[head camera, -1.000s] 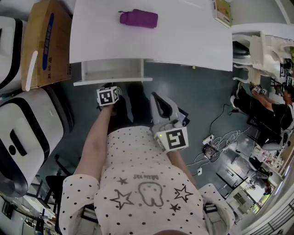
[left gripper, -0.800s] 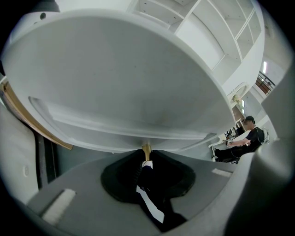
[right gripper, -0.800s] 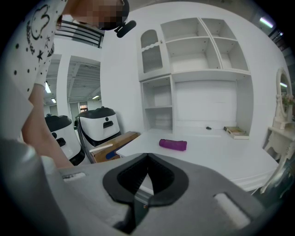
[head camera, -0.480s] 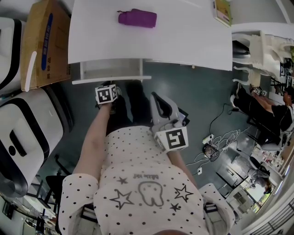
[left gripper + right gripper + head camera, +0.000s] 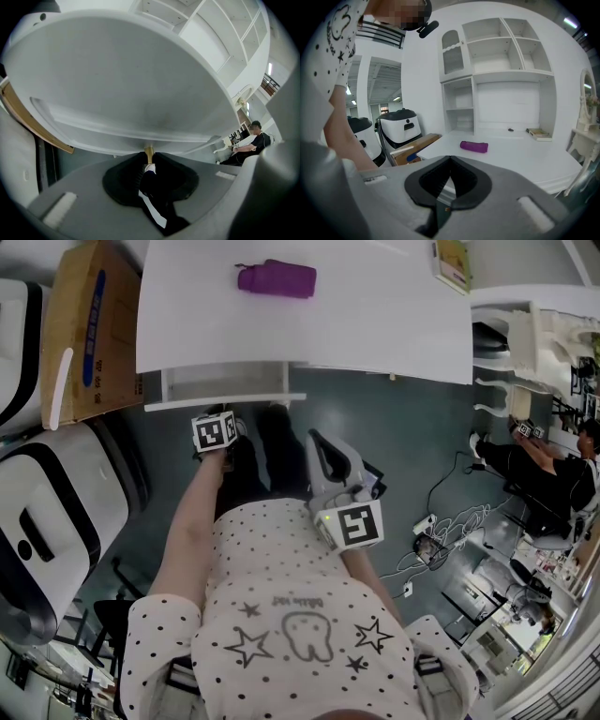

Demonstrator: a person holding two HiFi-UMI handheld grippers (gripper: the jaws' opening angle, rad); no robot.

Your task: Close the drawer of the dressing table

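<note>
Drawer [image 5: 225, 387] stands part-open under the left end of the white bench [image 5: 394, 324]; its front edge sticks out past the bench edge.

Left hand-held gripper [image 5: 219, 430] is at the drawer front, arm stretched forward. In the left gripper view the jaws are narrow, drawn together at the small gold knob [image 5: 149, 152] on the drawer's white face [image 5: 140, 93]. They appear to pinch the knob, though the contact is dark and hard to read.

Right hand-held gripper [image 5: 317, 442] is held near the person's body, well apart from the drawer. Its jaws are closed tip to tip with nothing between them [image 5: 448, 174].

On the bench: a purple pouch [image 5: 276, 278] near the back and a book [image 5: 454, 263] at the far right corner. A cardboard box [image 5: 80, 324] sits left of the bench.
</note>
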